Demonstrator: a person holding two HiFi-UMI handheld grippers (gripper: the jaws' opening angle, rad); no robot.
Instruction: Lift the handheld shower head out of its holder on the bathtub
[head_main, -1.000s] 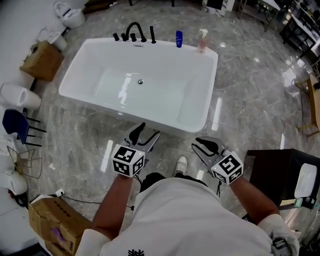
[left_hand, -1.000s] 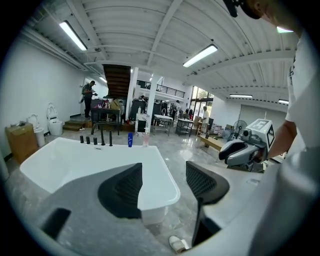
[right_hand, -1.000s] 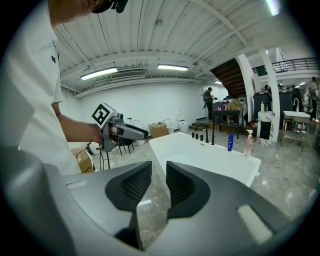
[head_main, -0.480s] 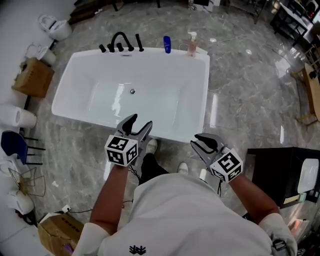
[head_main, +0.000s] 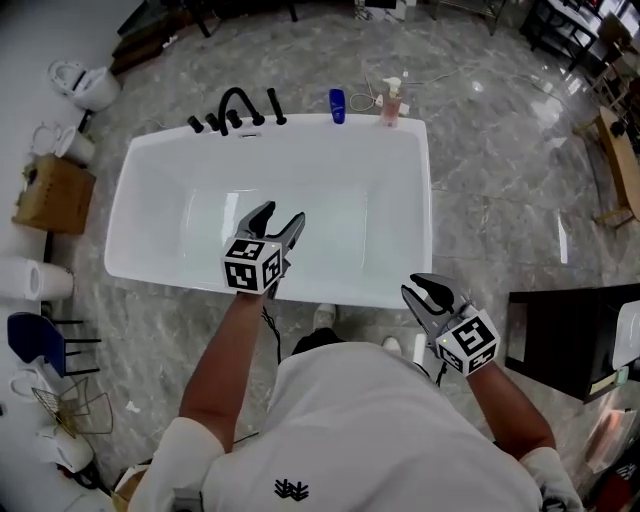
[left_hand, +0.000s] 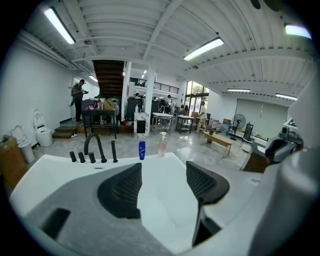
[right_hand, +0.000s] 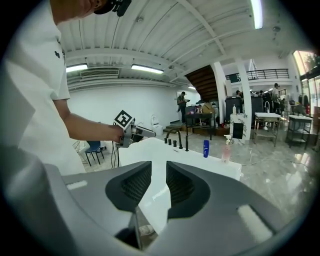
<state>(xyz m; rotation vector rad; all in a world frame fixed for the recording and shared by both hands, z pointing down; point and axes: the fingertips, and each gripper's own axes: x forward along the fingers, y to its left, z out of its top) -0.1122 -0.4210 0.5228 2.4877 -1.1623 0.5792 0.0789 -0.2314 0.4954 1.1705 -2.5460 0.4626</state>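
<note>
While the person stood at the near side of the white rectangular bathtub (head_main: 431, 200), the left gripper (head_main: 280, 215) hung over the tub's basin, just past the near rim. Its jaws stood wide apart, and nothing lay between them but the white tub seen beyond. The right gripper (head_main: 429, 288) was lower and nearer the person, over the grey marble floor (head_main: 500, 180) just beside the tub's near right corner. Its jaws were parted only by a narrow gap and gripped nothing.

The slim black handheld shower head (head_main: 278, 105) stood upright in its holder on the far rim, well apart from both grippers. It was the rightmost piece of a row of black fittings, with the black arched spout (head_main: 235, 103) to its left. Further right along the same rim stood a small blue bottle (head_main: 337, 104) and, near it, a pink pump bottle (head_main: 390, 102). A brown cardboard box (head_main: 45, 195) sat on the floor off the tub's left end, and a dark square table (head_main: 560, 335) stood to the person's right.
</note>
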